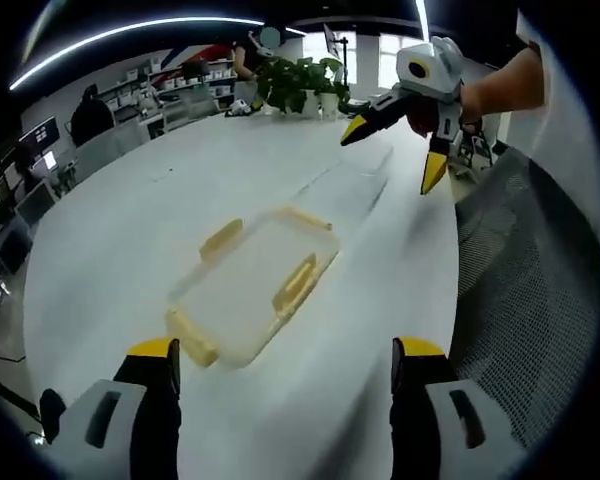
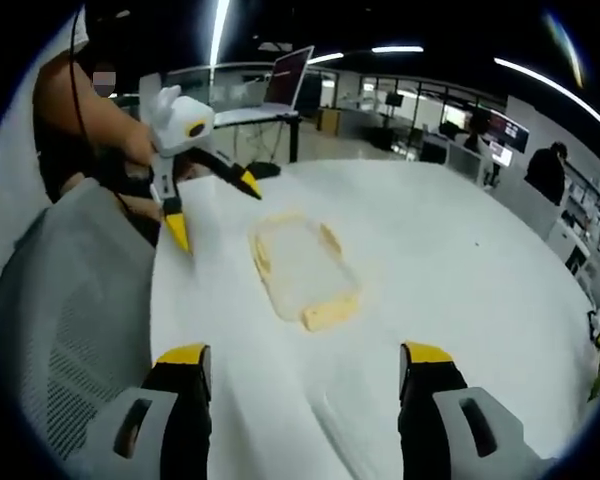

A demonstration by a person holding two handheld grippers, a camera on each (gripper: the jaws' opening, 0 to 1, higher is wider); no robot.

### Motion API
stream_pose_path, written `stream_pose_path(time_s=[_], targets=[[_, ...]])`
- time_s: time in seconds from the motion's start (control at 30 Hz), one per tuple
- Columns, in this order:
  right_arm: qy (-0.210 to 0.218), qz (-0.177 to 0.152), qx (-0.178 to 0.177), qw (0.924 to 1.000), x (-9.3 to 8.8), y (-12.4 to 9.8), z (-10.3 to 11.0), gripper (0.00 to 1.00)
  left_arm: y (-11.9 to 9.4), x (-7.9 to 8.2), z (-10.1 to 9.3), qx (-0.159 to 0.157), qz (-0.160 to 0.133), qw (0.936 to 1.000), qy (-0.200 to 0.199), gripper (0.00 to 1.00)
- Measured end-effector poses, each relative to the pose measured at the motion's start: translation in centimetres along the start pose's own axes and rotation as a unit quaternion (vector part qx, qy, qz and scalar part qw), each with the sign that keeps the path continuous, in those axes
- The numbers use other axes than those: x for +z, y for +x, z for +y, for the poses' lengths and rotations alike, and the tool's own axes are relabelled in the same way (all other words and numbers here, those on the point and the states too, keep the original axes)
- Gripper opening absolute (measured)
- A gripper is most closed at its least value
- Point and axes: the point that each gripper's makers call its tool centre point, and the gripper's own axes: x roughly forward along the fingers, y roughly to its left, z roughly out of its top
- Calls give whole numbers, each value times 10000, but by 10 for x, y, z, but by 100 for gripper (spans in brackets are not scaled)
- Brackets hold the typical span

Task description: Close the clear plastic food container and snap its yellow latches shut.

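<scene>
We hover both wide-open grippers, left (image 2: 212, 212) and right (image 1: 390, 156), over the clear rectangular plastic container (image 1: 252, 285) (yellow latches (image 1: 295, 283) seemingly unsnapped); closing remains undone.

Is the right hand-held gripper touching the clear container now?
Apart. In the left gripper view the right hand-held gripper hangs open above the table, and bare white surface separates its yellow tips from the clear container.
</scene>
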Motion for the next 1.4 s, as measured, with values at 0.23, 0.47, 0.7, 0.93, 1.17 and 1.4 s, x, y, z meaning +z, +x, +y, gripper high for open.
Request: stream_pose_path(time_s=[0.23, 0.47, 0.7, 0.93, 1.17, 1.4], targets=[[-166, 70, 64, 9998, 1, 5, -3, 76, -1, -3, 12, -17, 103, 9999, 130, 86], [-423, 197, 172, 9988, 4, 16, -9, 74, 2, -6, 20, -68, 245, 9990, 379, 85], [-605, 242, 236, 9976, 13, 25, -16, 74, 4, -6, 25, -155, 365, 9977, 557, 84], [-666, 305, 345, 9967, 15, 34, -18, 73, 7, -8, 29, -252, 481, 9960, 704, 82], [-746, 396, 435, 9955, 16, 42, -21, 72, 8, -12, 35, -334, 634, 9934, 896, 81], [-883, 500, 524, 9935, 15, 51, -24, 71, 10, -13, 43, -369, 722, 9912, 1046, 80]])
